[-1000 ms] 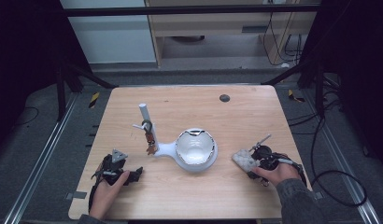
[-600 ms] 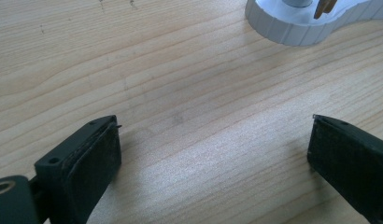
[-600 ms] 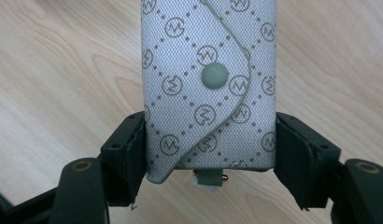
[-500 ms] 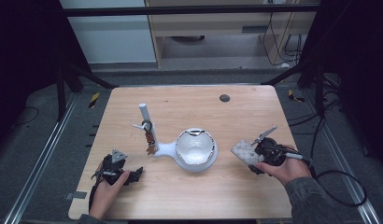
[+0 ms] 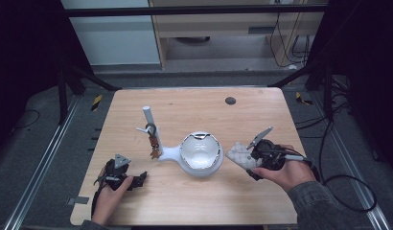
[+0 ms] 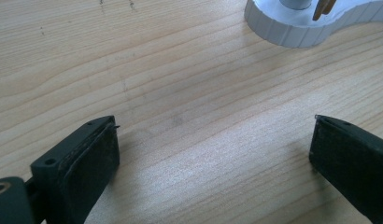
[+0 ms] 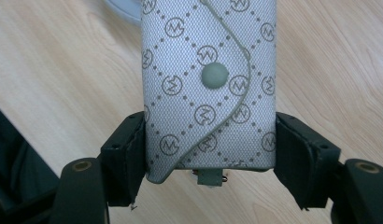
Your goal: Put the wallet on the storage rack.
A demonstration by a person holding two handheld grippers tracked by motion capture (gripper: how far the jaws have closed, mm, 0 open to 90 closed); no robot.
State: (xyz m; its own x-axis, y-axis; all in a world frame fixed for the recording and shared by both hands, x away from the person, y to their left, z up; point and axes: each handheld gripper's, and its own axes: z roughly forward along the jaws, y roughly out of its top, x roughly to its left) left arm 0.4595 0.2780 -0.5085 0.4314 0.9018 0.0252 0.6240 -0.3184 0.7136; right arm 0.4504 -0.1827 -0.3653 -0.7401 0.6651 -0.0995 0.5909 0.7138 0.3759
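Note:
My right gripper (image 5: 248, 158) is shut on a grey patterned pouch (image 5: 237, 154) and holds it in the air just right of the white bowl (image 5: 200, 152). In the right gripper view both pads press on the sides of the pouch (image 7: 208, 84), whose flap carries a round snap button, and the right gripper (image 7: 209, 158) is above the wood. My left gripper (image 5: 138, 178) rests open on the table at the front left. In the left gripper view the left gripper (image 6: 213, 149) has only bare wood between its jaws.
The bowl belongs to a white stand (image 5: 168, 153) with an upright pole (image 5: 149, 120) from which a small brown item (image 5: 154, 143) hangs. The stand's ribbed base (image 6: 292, 28) lies ahead of the left gripper. A dark round spot (image 5: 230, 100) marks the table's far side.
My right hand has lifted the pouch off the table and carried it a little toward the bowl. The left hand has stayed where it was.

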